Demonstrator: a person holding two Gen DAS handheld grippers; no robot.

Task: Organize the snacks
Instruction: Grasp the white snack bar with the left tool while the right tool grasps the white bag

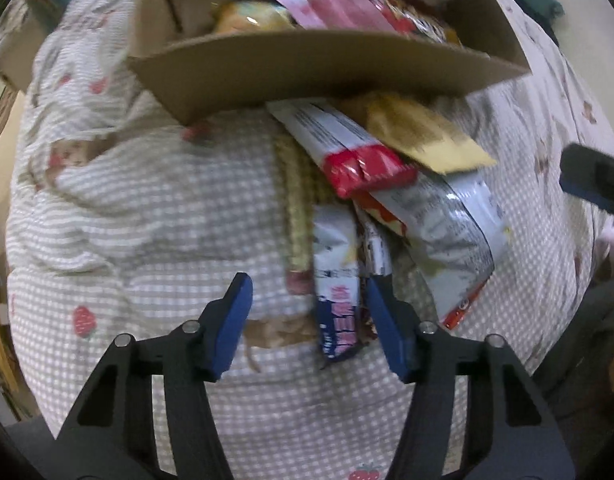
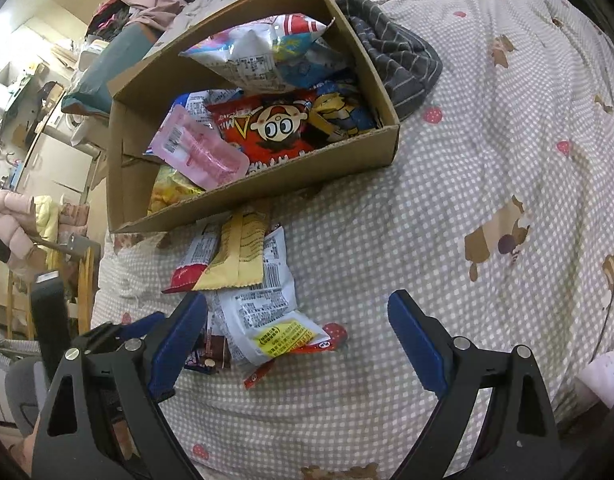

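Two grippers over the quilt, so start with the left gripper (image 1: 309, 312): its blue pads stand partly apart, and a blue-and-white snack packet (image 1: 339, 300) lies between them. The right-hand pad sits right against the packet's edge, the left-hand pad is clear of it with bare quilt in the gap, so no squeeze is on. Motion blur softens this view. Just beyond the fingertips lies the loose pile, and I count roughly five packets: that blue-and-white one, a large white bag (image 1: 447, 224) with a red bottom edge, a white wrapper with a red end (image 1: 347, 152), a yellow packet (image 1: 423, 136) on top of it, and a dark brown one mostly hidden beside the right-hand pad. Further ahead stands one cardboard box (image 1: 307, 68), its near wall facing the gripper, snacks heaped inside.

Over to the right gripper (image 2: 297, 340): jaws spread wide, nothing held, hanging above the checked quilt (image 2: 427, 220). The pile lies at its left-hand pad, the large white bag touching that side. Ahead and to the left is the same box, holding at least five bags: one pink packet (image 2: 203, 152), one red cartoon bag (image 2: 275, 128), one white bag on top (image 2: 259, 60), one blue-and-yellow one, one yellowish bag in the near corner. One grey striped cloth (image 2: 403, 60) lies just beside the box's far right wall.
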